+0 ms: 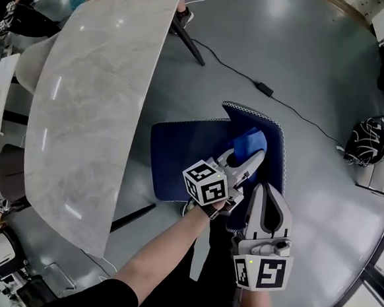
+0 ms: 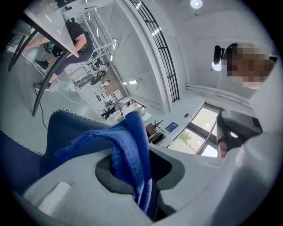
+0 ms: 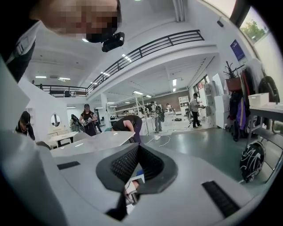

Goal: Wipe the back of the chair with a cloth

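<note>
A dark blue chair stands by the table, its seat (image 1: 178, 156) to the left and its white-stitched back (image 1: 276, 137) to the right. My left gripper (image 1: 252, 159) is shut on a bright blue cloth (image 1: 251, 143) and presses it against the inner face of the chair back. The left gripper view shows the cloth (image 2: 132, 141) draped out of the shut jaws, with the chair back (image 2: 62, 130) behind it. My right gripper (image 1: 267, 192) hovers just below the chair back, jaws together with nothing in them. In its own view the right gripper (image 3: 136, 171) looks over the table.
A long marble table (image 1: 98, 89) lies to the left of the chair. A black cable with an adapter (image 1: 266, 89) crosses the grey floor beyond it. A black helmet (image 1: 368, 142) rests at the right. Pale chairs (image 1: 34, 61) and seated people are at the far left.
</note>
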Tool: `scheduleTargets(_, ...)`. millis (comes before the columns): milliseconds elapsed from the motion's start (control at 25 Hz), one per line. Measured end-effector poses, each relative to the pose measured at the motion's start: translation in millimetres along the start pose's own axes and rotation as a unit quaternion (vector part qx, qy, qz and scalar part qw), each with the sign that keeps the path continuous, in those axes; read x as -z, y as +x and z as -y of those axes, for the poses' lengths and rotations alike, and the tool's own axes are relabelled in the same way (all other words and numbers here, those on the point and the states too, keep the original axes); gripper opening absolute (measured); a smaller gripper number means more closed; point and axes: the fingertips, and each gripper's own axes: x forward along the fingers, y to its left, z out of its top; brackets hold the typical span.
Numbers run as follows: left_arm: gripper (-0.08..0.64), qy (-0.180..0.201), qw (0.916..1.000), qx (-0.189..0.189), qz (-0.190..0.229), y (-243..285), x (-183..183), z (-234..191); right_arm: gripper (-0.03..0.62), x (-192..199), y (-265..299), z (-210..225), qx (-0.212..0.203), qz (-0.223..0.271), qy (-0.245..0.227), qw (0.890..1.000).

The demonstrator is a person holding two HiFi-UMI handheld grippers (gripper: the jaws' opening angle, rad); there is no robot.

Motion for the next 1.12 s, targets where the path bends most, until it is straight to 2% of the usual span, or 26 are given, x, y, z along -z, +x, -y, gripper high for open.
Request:
scheduleTargets(120, 0.064, 0.015, 0.9997, -0.013, 0.011, -20, -12, -8, 0.012, 0, 1, -3, -0.005, 0.005, 0.001, 1.000)
scheduleTargets(280, 0.064, 0.040, 0.9974, -0.058, 0.014, -50, -14, -50, 0.012, 13, 7, 0, -0.007, 0.002, 0.002, 1.000)
scheduleTargets(440, 0.064, 0.040, 0.9929, -0.111, 0.015, -74, 0, -108, 0.012, 45, 19, -2, -0.015, -0.015, -0.002, 1.000)
scheduleTargets(640, 0.064, 0.042, 0.9882, -0.147, -0.013, -78, 37, -174, 0.012, 77, 38, -9, -0.030, -0.027, -0.016, 0.999)
scheduleTargets(920, 0.064, 0.015, 0.9857, -0.163, -0.037, -62, 96, -247, 0.012, 118, 67, -3, -0.033, -0.036, -0.027, 0.998)
scheduleTargets(1120, 0.064, -0.008, 0.9853, -0.165, -0.042, -50, 121, -278, 0.012, 138, 81, 4, -0.033, -0.043, -0.031, 0.998)
